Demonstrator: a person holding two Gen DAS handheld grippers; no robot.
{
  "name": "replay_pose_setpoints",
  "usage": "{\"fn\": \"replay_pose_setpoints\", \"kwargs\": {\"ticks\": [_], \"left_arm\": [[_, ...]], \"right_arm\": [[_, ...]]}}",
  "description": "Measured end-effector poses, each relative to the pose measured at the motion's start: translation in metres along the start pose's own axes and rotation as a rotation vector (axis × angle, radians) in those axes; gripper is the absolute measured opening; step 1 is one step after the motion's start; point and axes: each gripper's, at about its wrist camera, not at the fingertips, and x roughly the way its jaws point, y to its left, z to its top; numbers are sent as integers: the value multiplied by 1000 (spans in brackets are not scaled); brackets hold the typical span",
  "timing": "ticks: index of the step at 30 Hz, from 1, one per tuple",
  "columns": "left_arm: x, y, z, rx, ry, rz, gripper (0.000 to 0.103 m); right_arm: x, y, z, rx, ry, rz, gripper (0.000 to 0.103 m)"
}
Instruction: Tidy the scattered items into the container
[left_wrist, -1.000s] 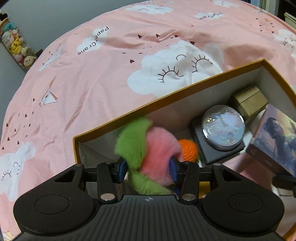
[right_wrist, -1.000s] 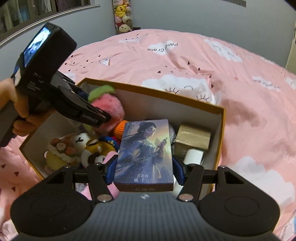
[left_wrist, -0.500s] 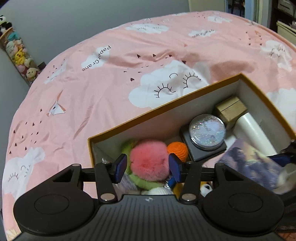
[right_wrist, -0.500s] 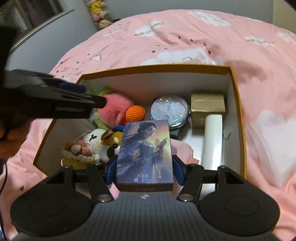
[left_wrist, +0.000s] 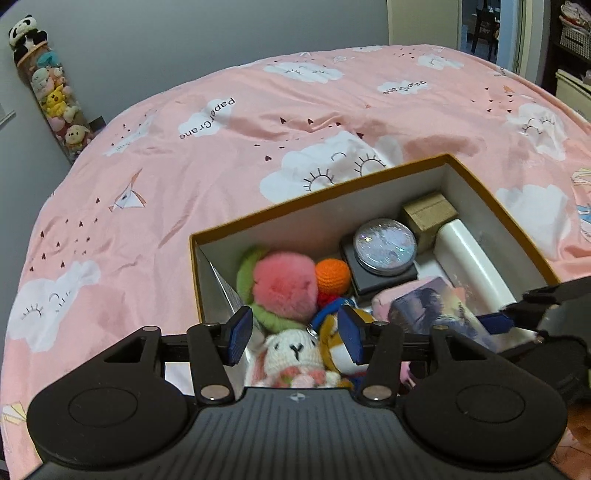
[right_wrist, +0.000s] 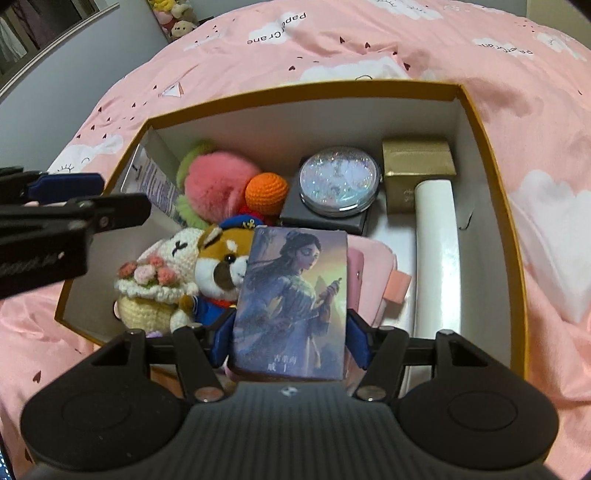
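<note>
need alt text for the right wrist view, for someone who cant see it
The right tongs hold an illustrated card box above an open cardboard box on a pink bedspread. Inside lie a pink plush, an orange ball, a glitter tin and a white tube; the left tongs reach in from the left.

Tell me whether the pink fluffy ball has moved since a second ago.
Yes. The pink fluffy ball has dropped from between the left gripper's pads into the box's far left corner.

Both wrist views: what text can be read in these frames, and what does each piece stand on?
"PaperCrane": on white clouds of the pink bedspread.
Picture box in the right gripper: pale characters along the bottom, too blurred to read.
Purple-printed leaflet against the box wall: too small to read.
</note>
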Motion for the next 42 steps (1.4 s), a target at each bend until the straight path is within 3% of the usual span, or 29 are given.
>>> {"fn": "replay_pose_setpoints", "kwargs": {"ticks": [11, 25, 34, 42], "left_arm": [[-32, -2, -15, -43, -45, 20, 62], [-74, -11, -24, -65, -143, 15, 74], [-72, -15, -49, -145, -126, -8, 78], [-62, -21, -73, -215, -150, 51, 85]], "right_arm": [[-24, 1, -5, -14, -54, 0, 67], [-95, -2, -13, -45, -258, -5, 67], [-123, 13, -46, -176, -383, -61, 71], [-117, 25, -75, -251, -456, -110, 73]]}}
